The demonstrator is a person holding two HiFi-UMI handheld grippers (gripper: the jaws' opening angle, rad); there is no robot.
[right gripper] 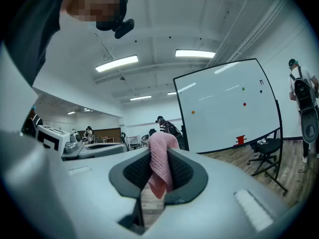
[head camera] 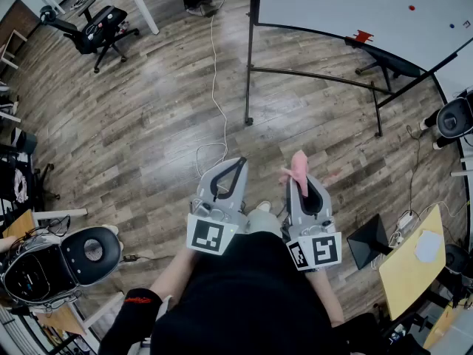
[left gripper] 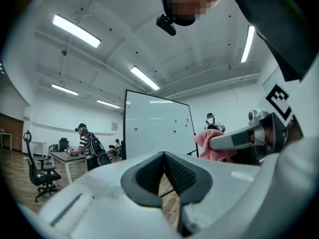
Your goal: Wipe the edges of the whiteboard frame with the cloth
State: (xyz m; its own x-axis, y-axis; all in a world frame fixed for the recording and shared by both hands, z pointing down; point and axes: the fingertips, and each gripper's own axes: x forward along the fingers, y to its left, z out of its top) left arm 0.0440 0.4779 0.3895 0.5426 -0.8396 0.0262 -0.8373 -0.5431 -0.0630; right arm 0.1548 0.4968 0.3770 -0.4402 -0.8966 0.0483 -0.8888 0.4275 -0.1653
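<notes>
A whiteboard on a black wheeled stand stands ahead at the top right of the head view, with small magnets and a red eraser on its tray. It also shows in the left gripper view as the whiteboard and in the right gripper view as the whiteboard. My right gripper is shut on a pink cloth, which sticks up between the jaws as the pink cloth. My left gripper is shut and holds nothing. Both are held low, well short of the board.
Wood floor runs between me and the board, with a white cable trailing across it. An office chair and desk stand at the far left, a yellow table at the right. People are in the background.
</notes>
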